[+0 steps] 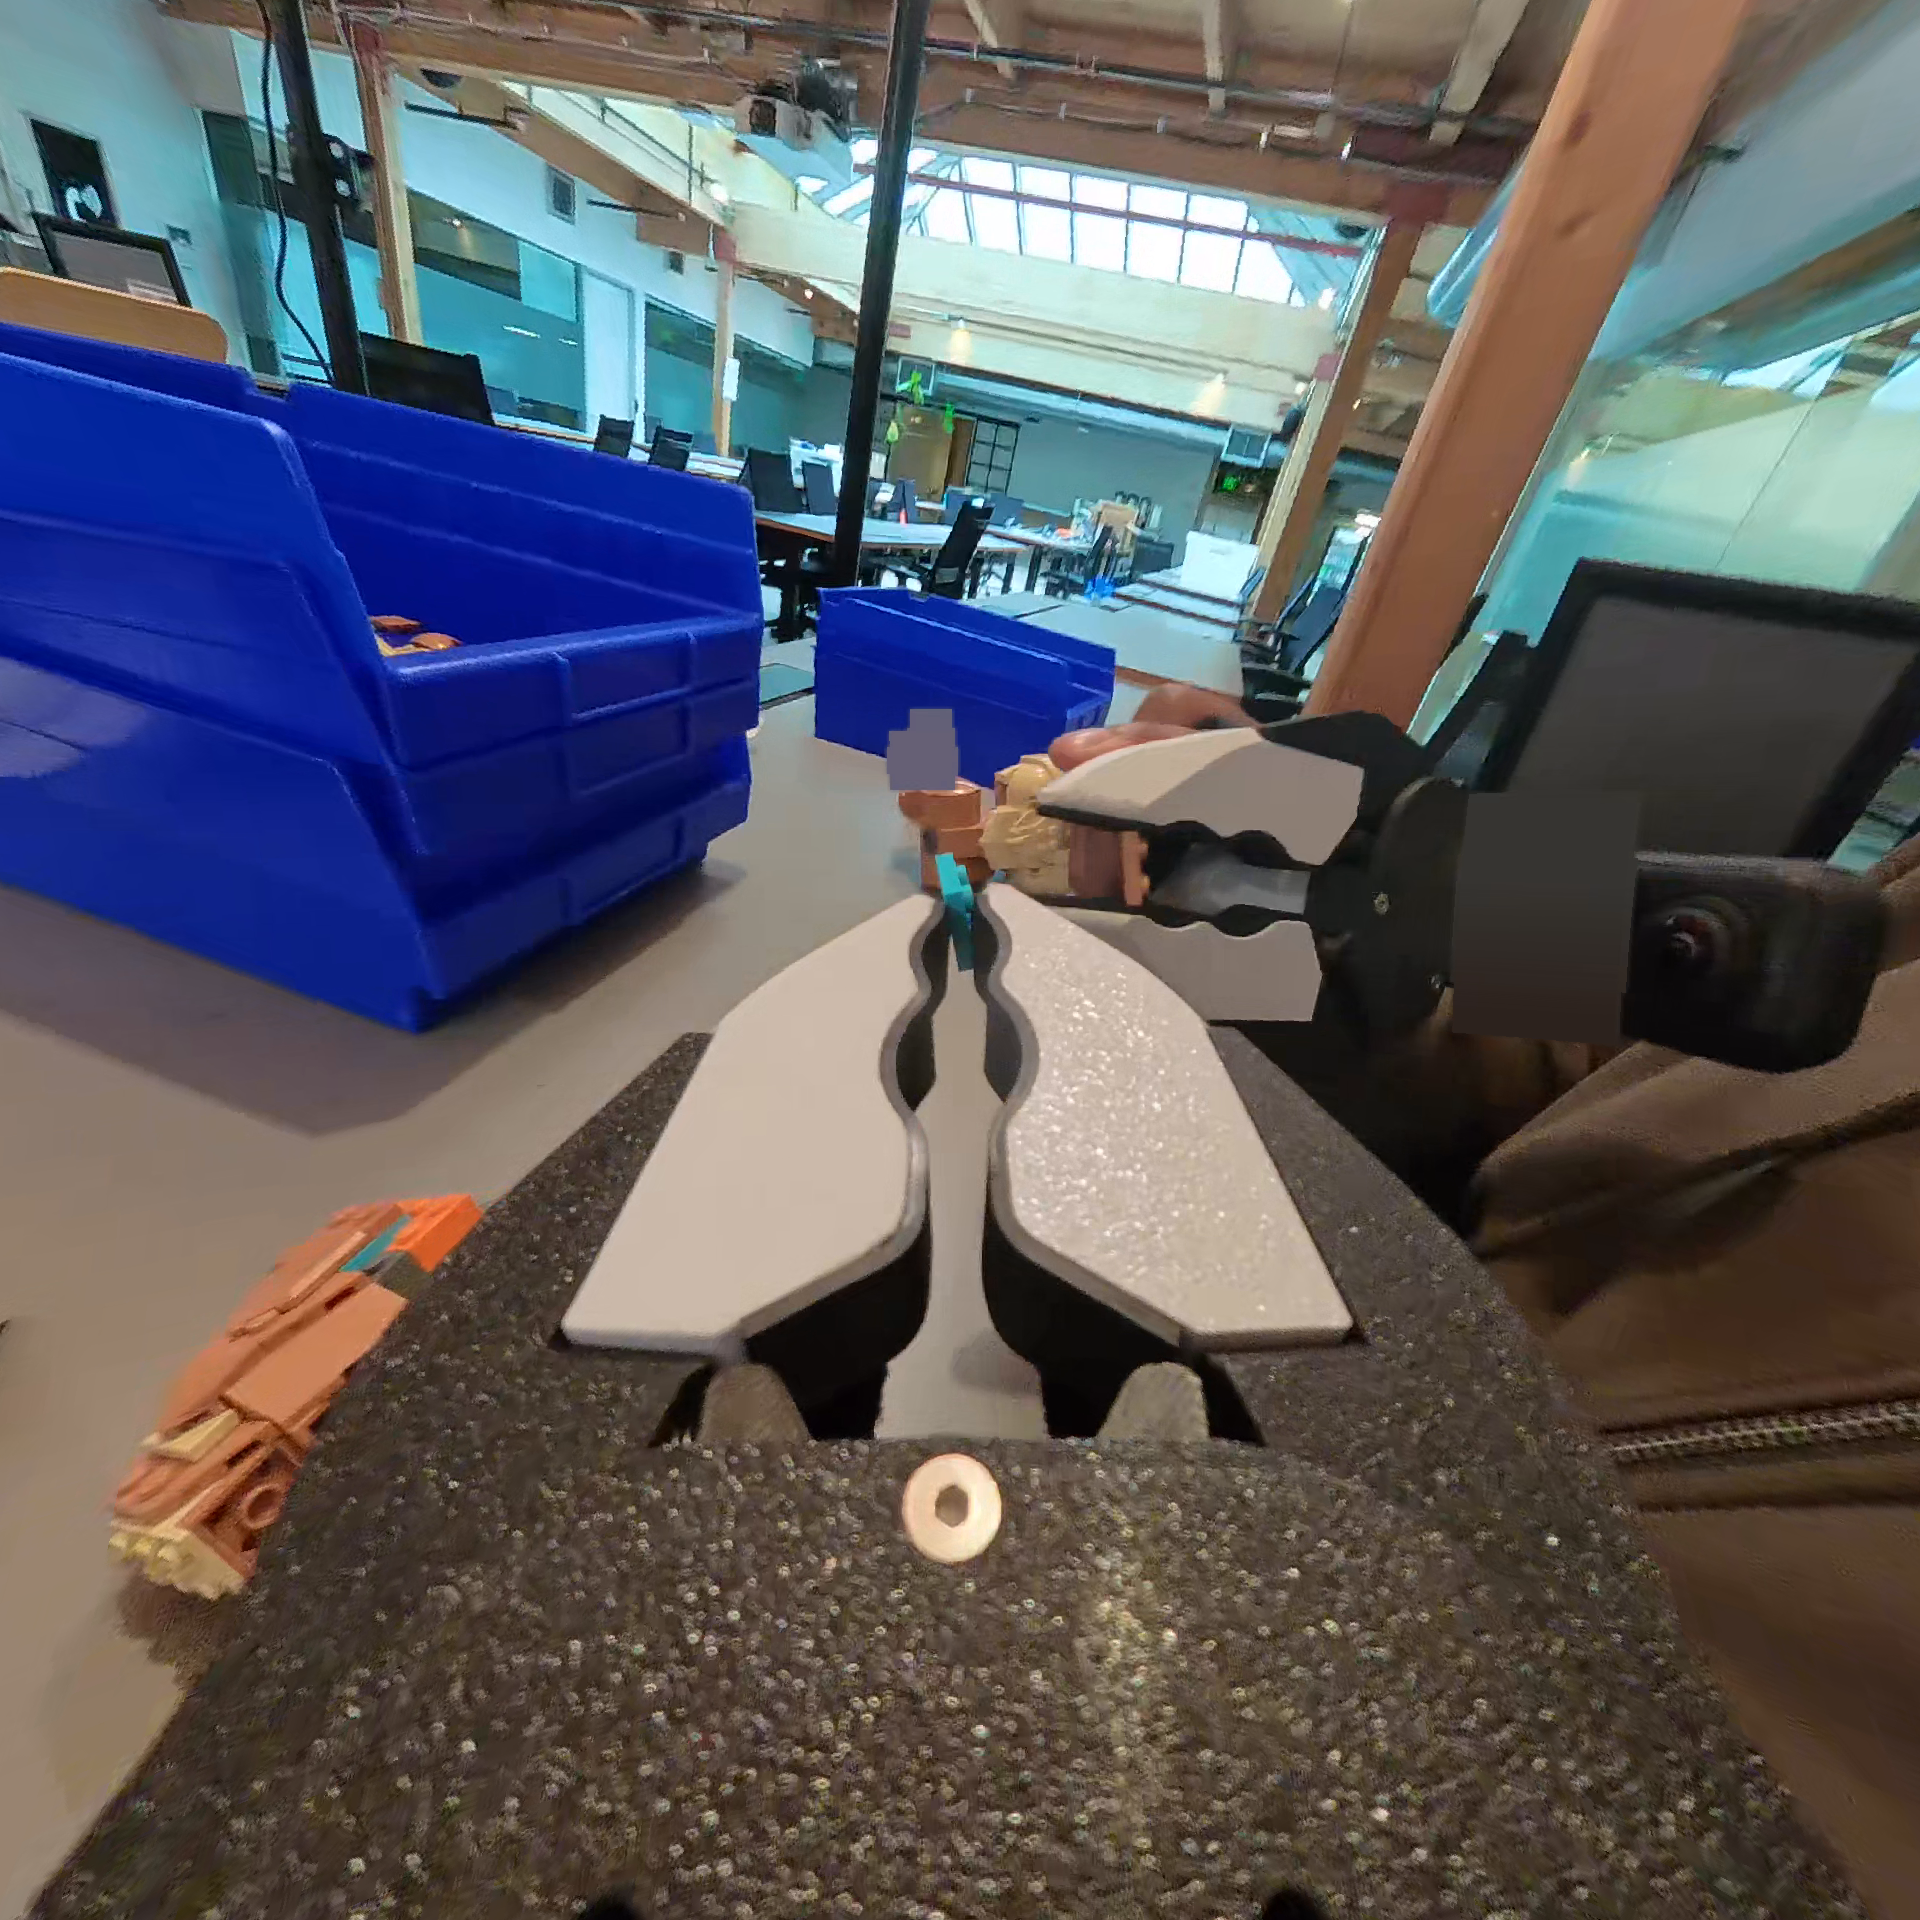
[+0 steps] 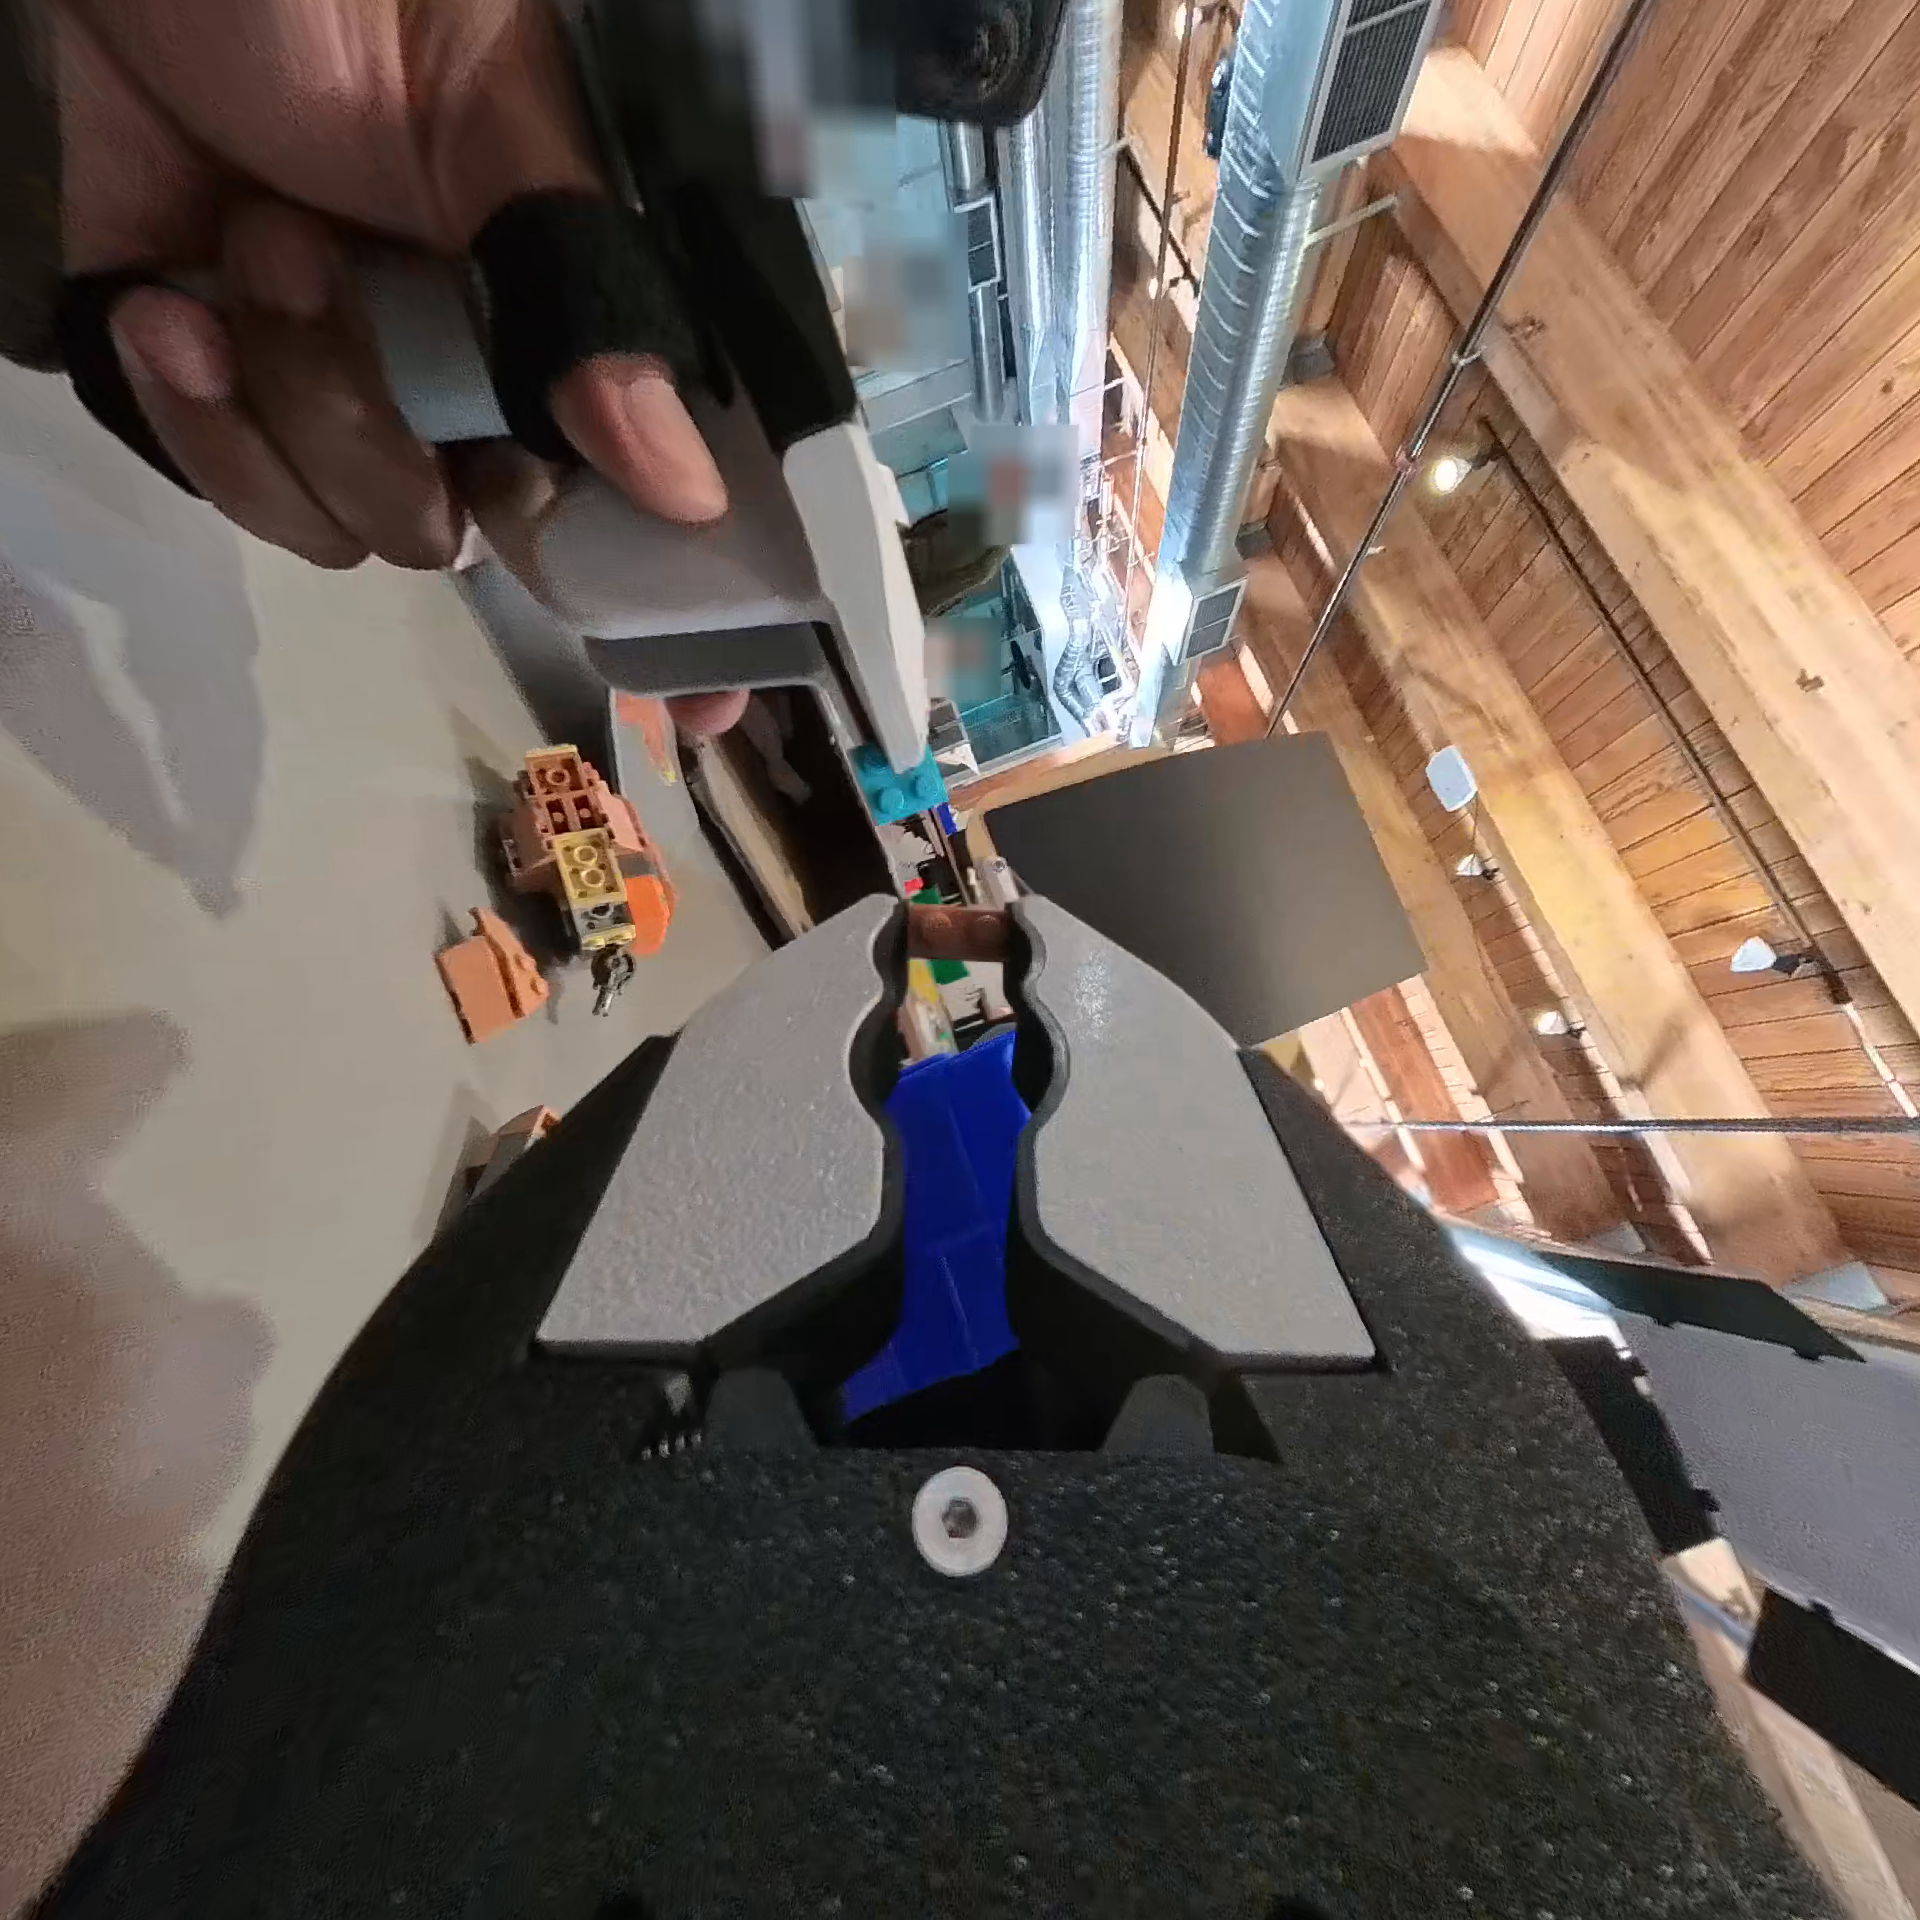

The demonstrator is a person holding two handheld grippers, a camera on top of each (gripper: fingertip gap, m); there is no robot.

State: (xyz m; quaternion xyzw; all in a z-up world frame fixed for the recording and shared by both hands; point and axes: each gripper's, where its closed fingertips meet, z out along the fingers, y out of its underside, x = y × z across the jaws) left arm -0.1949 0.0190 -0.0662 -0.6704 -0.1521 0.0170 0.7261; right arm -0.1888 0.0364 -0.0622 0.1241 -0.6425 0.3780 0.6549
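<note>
Left gripper (image 1: 958,920): jaws clenched on a small teal plate (image 1: 957,906), which stood on edge between the fingertips, held above the grey tabletop (image 1: 208,1091). In the right wrist view the same teal plate (image 2: 896,781) showed its studded face, pinched at the tip of the left gripper (image 2: 902,750), with a hand in a black fingerless glove (image 2: 343,343) wrapped around that gripper's body.

Right gripper (image 2: 958,940): jaws closed on a brown brick piece (image 2: 958,935), spanning the gap at the fingertips. In the left wrist view the right gripper (image 1: 1081,831) came in from the right and lay on its side, gripping a small brick assembly of brown, copper and tan parts (image 1: 997,821); the teal plate sat just below that assembly (whether the two touched could not be told).

Stacked blue bins (image 1: 364,675): on the table to the left, the top one holding a few brown pieces at its front. A smaller blue bin (image 1: 961,665) stood farther back, behind the assembly.

Pile of loose bricks (image 1: 270,1392): brown, orange and tan, on the tabletop beside the left gripper's body. From the right wrist view, a brick cluster (image 2: 587,857) and a separate orange piece (image 2: 490,977) lay on the table, near each other.
</note>
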